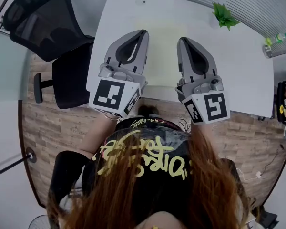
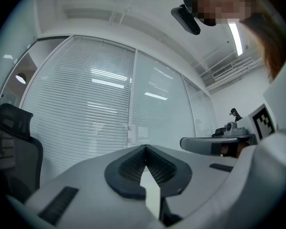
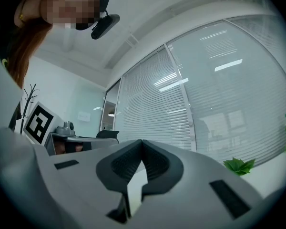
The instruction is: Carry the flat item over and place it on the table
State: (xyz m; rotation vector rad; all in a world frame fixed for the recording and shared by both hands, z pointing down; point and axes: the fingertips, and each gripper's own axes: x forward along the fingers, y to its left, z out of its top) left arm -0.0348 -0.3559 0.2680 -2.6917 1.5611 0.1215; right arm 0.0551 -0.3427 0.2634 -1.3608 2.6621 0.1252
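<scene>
A pale yellow flat sheet [image 1: 160,51] lies on the white table [image 1: 243,70], faint against the top. In the head view both grippers hover above the table's near edge, pointing away from me. My left gripper [image 1: 144,32] is over the sheet's left side, and my right gripper [image 1: 181,40] is over its right side. The jaws of both are shut, tips meeting. In the left gripper view the left gripper [image 2: 145,148] shows nothing pinched at its tips, and the same goes for the right gripper [image 3: 142,141] in the right gripper view. Whether either touches the sheet I cannot tell.
A black mesh office chair [image 1: 47,27] stands at the table's left side. A small green plant [image 1: 224,14] sits at the table's far right, and a bottle [image 1: 275,38] stands near the right edge. White blinds [image 2: 95,99] cover the windows beyond. Wooden floor [image 1: 52,128] lies beneath.
</scene>
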